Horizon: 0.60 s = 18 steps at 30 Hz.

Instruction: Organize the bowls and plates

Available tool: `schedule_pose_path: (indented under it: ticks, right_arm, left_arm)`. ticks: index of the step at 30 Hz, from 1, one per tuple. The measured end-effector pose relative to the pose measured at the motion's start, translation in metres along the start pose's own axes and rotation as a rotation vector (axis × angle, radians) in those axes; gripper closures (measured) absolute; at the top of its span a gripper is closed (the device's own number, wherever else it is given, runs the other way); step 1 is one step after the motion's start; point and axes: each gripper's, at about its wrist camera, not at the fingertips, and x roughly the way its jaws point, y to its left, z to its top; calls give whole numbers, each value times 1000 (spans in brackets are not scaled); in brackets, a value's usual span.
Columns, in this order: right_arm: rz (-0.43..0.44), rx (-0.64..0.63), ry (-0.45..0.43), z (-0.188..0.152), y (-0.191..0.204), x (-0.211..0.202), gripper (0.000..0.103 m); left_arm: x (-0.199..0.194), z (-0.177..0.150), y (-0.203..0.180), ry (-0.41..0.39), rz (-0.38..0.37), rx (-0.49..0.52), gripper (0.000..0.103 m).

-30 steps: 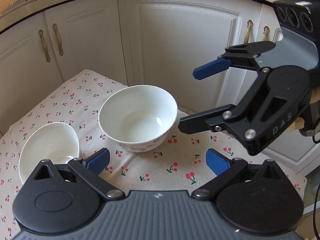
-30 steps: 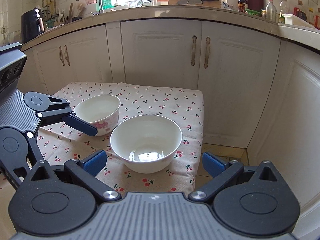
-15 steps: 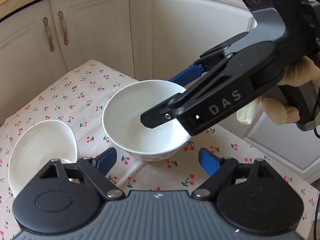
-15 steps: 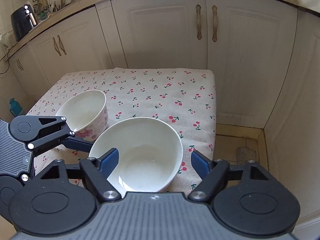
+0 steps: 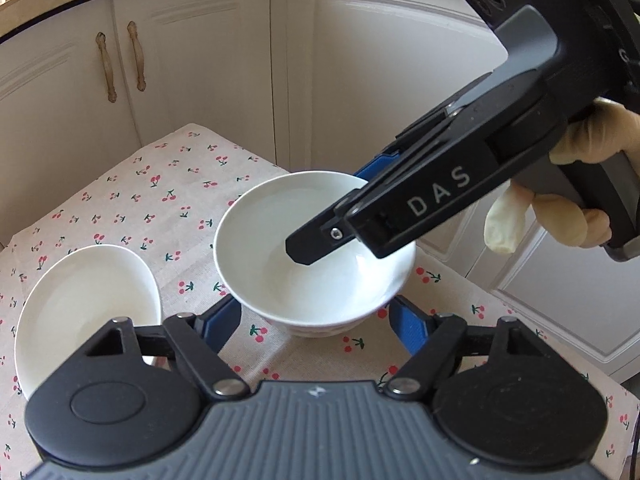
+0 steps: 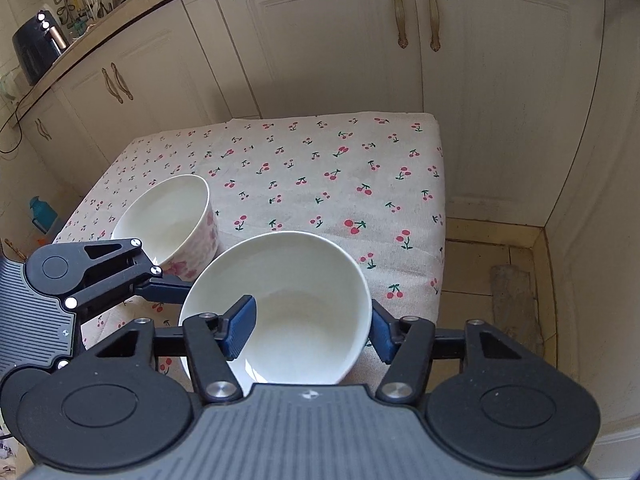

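Cream cabinets [image 5: 180, 60] close in behind a low desk [image 5: 160, 184] covered in cherry-print cloth.

In the left wrist view, the bowl [image 5: 280, 272] sits mid-desk, with a second bowl [image 5: 88, 292] near it on the left, apart from it. My left gripper [image 5: 316, 322] straddles the bowl low down. Its jaws have just been closing with the bowl between them, and both blue pads now look to be against the outer wall, so I read it as grasping the bowl. My right gripper [image 5: 340, 208] comes in from the right in a gloved hand [image 5: 560, 208]. One finger is inside the bowl and the other is outside the far rim, clenched on the wall.

In the right wrist view, the bowl [image 6: 300, 320] fills the space between my right gripper's pads, one inside and one outside. The left gripper's finger reaches the bowl's left side. The second bowl [image 6: 168, 216] stands just beyond that finger. The bowl sits close to the desk edge, with tiled floor [image 6: 500, 248] below.

Both grippers hold the same glazed bowl, and that worries me. If my hands pull unevenly, the rim pinch may slip or the bowl may twist free, and it could go over the edge. A careless sideways swing could knock the second bowl. Dragging instead of lifting could pull the cloth along.
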Motion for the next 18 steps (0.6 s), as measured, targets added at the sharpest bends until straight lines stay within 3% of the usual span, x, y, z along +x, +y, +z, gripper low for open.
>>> schedule_pose_path:
  ticks: [18]
  right_arm:
    - [-20, 12, 48, 11, 4, 9, 39]
  left_arm:
    - [-2, -1, -2, -9, 4, 11, 23]
